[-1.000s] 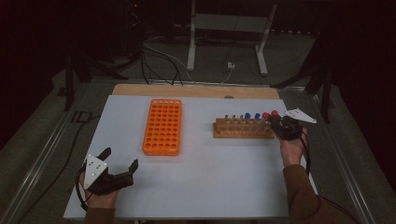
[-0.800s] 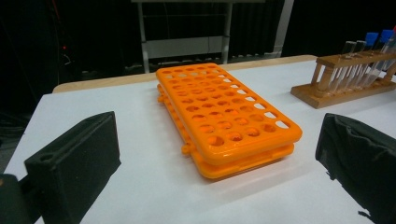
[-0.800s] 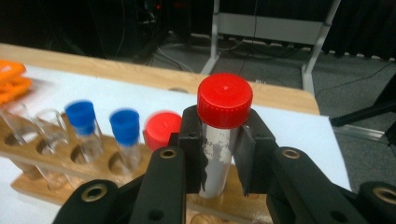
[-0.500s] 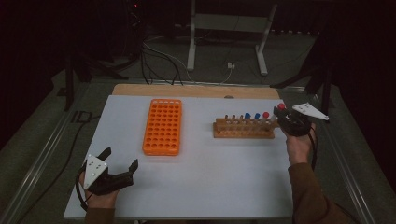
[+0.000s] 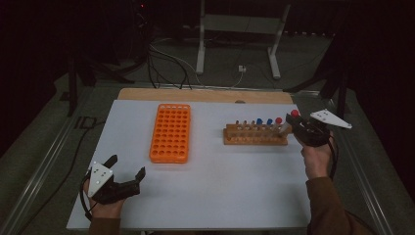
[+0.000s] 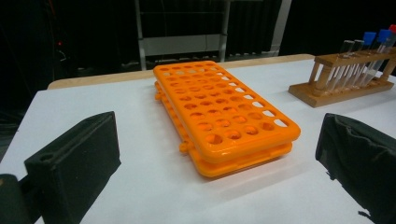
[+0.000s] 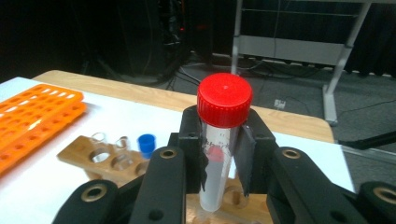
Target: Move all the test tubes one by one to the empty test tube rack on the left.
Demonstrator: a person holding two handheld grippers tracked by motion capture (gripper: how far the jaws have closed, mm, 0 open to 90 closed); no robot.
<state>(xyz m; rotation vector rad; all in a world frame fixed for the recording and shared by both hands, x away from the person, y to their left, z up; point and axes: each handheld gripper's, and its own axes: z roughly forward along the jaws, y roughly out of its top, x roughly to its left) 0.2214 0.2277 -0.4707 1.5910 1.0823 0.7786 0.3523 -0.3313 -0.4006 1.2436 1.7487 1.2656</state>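
1. Change since the earlier frames, high view: the right tool [image 5: 291, 128] has drawn back from the right end of the wooden rack [image 5: 255, 135] and risen slightly, carrying a red-capped tube [image 5: 289, 120] with it. The left tool [image 5: 128, 169] has stayed where it was at the near left corner of the counter [image 5: 220, 186].

2. High view, present state: the right tool pinches the red-capped tube, which sits tilted, cap uppermost, just off the rack's right end. The rack stands directly ahead of that tool's jaws, with blue- and red-capped tubes in its holes. The orange rack [image 5: 170, 132] lies ahead of the left tool and a little to its right, well apart from it.

3. Left gripper view: the left tool [image 6: 215, 154] is spread wide, nothing between its jaws. The orange rack [image 6: 224, 116] lies flat on the counter [image 6: 140, 186] just beyond the jaws, its holes empty. The wooden rack [image 6: 343, 79] stands farther off to the tool's right.

4. Right gripper view: the right tool [image 7: 223, 149] is clamped on the body of the red-capped tube [image 7: 223, 135], the cap [image 7: 224, 99] clear above the jaws. The tube's lower end hangs over the wooden rack [image 7: 98, 161], which lies below and to the tool's left, with a blue-capped tube [image 7: 146, 142] seated in it. The orange rack [image 7: 32, 116] lies far to the tool's left.
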